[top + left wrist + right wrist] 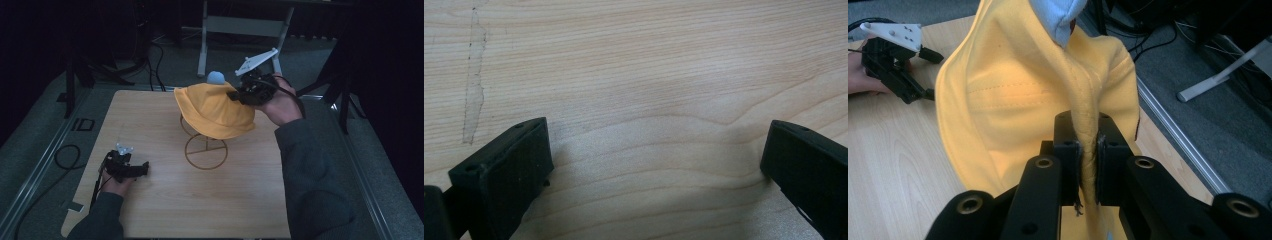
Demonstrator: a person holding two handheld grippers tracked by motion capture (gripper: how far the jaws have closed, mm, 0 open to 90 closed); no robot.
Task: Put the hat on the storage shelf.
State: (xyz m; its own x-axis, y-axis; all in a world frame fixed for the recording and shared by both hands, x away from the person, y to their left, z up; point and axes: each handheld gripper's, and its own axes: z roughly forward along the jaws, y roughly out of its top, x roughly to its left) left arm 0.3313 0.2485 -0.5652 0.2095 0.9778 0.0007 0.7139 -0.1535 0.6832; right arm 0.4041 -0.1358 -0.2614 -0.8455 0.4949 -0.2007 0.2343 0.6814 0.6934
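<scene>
A yellow cloth hat (215, 110) hangs in the air over the far middle of the wooden table (200, 210). My right gripper (240, 95) is shut on a fold of the hat's brim. In the right gripper view the jaws pinch that yellow hat (1013, 100) fabric at the right gripper (1089, 145) tips. A light blue rounded piece (216, 77) shows at the hat's top. Below the hat stands a thin wire stand (206, 151) with a ring base. My left gripper (145, 169) rests low at the table's near left, open, with bare wood between the left gripper (656, 150) jaws.
The table's far and right edges meet a metal rail (370, 200) and grey floor. A white desk frame (240, 25) stands beyond the table. Cables (67, 155) lie on the floor at the left. The left hand's gripper (895, 65) is seen far off.
</scene>
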